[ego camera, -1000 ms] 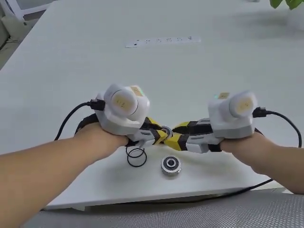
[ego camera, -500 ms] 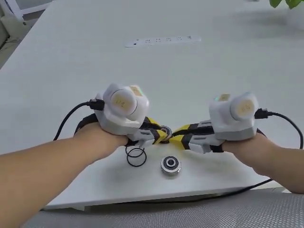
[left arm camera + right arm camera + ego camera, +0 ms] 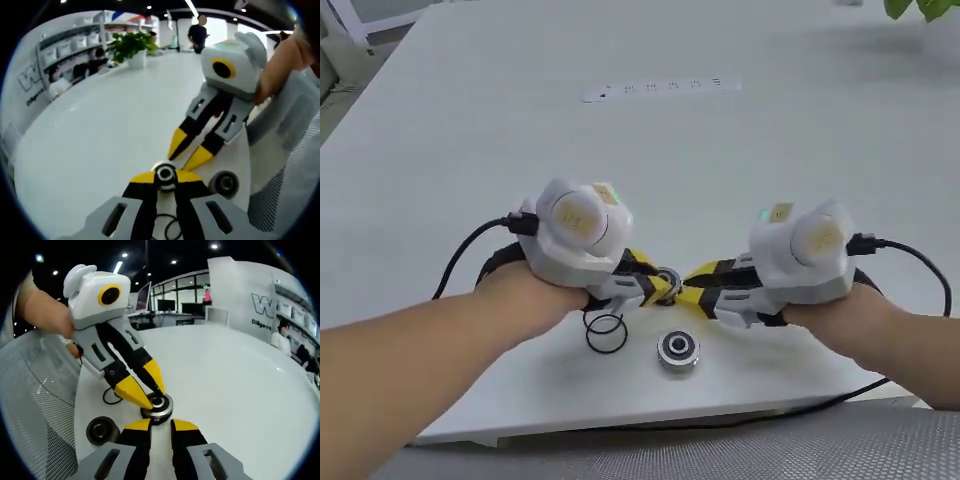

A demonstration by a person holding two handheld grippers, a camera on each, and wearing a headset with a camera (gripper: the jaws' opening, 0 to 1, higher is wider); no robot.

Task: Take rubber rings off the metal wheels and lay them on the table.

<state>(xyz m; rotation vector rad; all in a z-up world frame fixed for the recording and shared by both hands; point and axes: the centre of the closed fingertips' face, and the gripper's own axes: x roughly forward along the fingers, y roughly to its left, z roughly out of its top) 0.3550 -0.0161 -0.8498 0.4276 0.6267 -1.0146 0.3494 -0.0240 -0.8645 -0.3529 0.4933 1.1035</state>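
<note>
I hold the fingers of my left gripper (image 3: 165, 179) clenched on a metal wheel (image 3: 165, 172) over the counter (image 3: 620, 150), my right gripper (image 3: 161, 427) parted just at its 3 o'clock, a second wheel (image 3: 678, 347) lying at its 6 o'clock and loose rubber rings (image 3: 606, 331) at 7.

A white table (image 3: 520, 120) is stretching out beneath and far beyond the left claw (image 3: 658, 284) and the right claw (image 3: 692, 287). A power strip (image 3: 662, 87) is lying well beyond both. A potted plant (image 3: 131, 46) is standing far ahead of the left claw, with shelves (image 3: 70, 50) running alongside it and a person (image 3: 199, 32) standing farther off.
</note>
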